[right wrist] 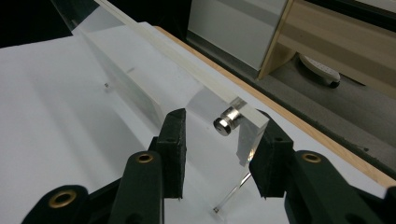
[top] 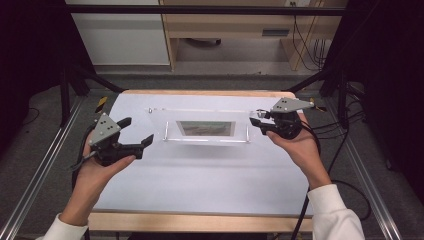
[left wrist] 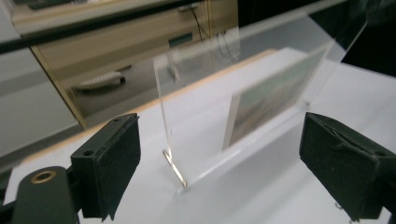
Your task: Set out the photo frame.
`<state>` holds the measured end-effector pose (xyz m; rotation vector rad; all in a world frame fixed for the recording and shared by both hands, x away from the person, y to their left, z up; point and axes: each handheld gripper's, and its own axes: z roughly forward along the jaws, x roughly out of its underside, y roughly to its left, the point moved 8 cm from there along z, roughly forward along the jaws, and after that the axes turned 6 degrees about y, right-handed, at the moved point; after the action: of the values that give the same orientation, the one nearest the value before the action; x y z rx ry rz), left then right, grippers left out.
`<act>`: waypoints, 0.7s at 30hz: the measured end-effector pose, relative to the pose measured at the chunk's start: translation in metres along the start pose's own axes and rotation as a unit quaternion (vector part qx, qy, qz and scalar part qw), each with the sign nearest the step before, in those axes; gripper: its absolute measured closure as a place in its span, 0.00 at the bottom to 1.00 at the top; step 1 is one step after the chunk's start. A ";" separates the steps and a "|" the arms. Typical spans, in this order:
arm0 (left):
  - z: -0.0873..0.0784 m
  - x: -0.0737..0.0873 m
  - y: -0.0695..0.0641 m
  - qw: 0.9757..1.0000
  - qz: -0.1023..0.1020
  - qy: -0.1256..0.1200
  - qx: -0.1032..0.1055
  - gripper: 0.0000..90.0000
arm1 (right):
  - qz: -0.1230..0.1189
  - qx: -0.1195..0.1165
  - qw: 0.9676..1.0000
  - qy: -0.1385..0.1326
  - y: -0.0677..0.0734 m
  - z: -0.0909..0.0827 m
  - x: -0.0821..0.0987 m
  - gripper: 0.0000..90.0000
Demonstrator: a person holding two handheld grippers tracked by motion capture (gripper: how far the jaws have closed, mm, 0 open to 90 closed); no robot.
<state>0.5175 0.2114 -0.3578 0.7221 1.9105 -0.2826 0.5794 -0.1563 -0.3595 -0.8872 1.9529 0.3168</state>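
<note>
Item: clear acrylic picture frame with a landscape print inside, standing upright on its long lower edge at the middle of the white table. Long axis runs across the table, left to right; the print faces the person.

Right tongs: clamped on the frame's right end, beside a silver standoff bolt.

Left tongs: wide apart, off the left end, holding nothing.

Status: frame appears stood up; right-hand release judged outstanding.

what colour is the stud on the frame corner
Silver metal stud, clearest in the right gripper view.
</note>
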 end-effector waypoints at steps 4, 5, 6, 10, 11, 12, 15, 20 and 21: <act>0.010 0.030 0.006 1.000 -0.013 0.027 0.001 0.13 | 0.005 0.004 1.000 -0.003 -0.007 0.005 -0.005 0.67; 0.012 0.035 0.007 0.999 -0.014 0.032 0.001 0.13 | 0.009 0.004 1.000 -0.004 -0.010 0.007 -0.006 0.67; 0.014 0.040 0.009 0.999 -0.015 0.037 -0.001 0.13 | 0.011 0.004 1.000 -0.003 -0.011 0.008 -0.007 0.67; 0.021 0.063 0.014 0.998 -0.031 0.052 0.000 0.13 | 0.017 0.005 1.000 0.000 -0.018 0.013 -0.011 0.67; 0.022 0.068 0.015 0.998 -0.031 0.057 0.001 0.13 | 0.020 0.004 1.000 0.000 -0.019 0.014 -0.012 0.67; 0.024 0.073 0.015 0.997 -0.032 0.063 0.001 0.13 | 0.023 0.003 1.000 0.001 -0.021 0.015 -0.013 0.66; 0.027 0.084 0.018 0.997 -0.036 0.075 0.000 0.12 | 0.031 0.005 1.000 -0.001 -0.025 0.019 -0.015 0.66; 0.028 0.097 0.021 0.995 -0.053 0.082 0.005 0.12 | 0.043 0.006 0.999 -0.005 -0.032 0.024 -0.018 0.66; 0.027 0.100 0.022 0.995 -0.053 0.086 0.004 0.12 | 0.044 0.007 0.999 -0.006 -0.033 0.025 -0.018 0.65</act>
<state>0.5223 0.2509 -0.4556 0.6695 2.1157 -0.3022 0.6243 -0.1575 -0.3530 -0.7901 1.9848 0.3582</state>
